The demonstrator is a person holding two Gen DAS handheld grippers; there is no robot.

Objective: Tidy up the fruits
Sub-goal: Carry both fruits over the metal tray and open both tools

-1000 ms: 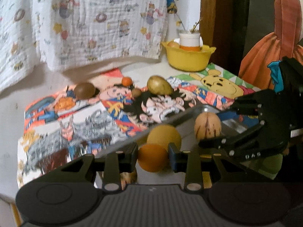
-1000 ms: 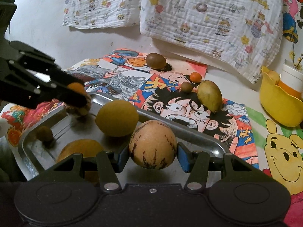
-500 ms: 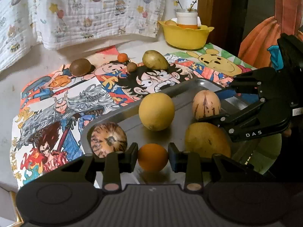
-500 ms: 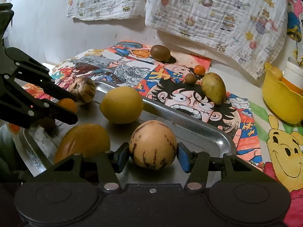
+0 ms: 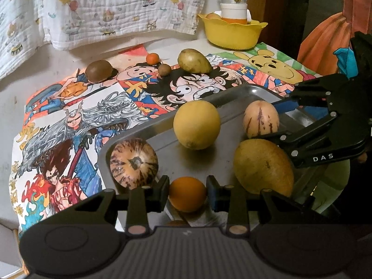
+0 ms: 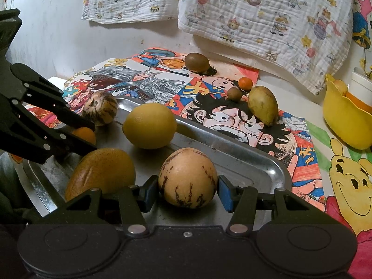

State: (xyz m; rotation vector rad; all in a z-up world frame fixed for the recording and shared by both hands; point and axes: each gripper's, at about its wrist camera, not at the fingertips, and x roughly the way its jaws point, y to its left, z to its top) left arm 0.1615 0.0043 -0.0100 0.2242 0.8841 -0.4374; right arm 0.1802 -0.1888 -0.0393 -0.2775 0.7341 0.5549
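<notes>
Cartoon-print tablecloth (image 5: 76, 121) carried metal tray (image 5: 234, 97) | left gripper (image 5: 187, 193) pinched small orange (image 5: 187, 194) over tray's near edge | right gripper (image 6: 187, 186) clamped striped pepino melon (image 6: 187, 178) (inside tray)

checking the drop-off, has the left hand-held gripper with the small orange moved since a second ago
Yes. The left hand-held gripper has come down toward the metal tray, small orange clamped.

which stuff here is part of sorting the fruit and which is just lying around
Job:
left gripper holding small orange
right gripper holding striped melon
metal tray
yellow lemon
mango
green mango on mat
kiwi

Lying about:
yellow bowl
hanging cloths
cartoon mat
</notes>
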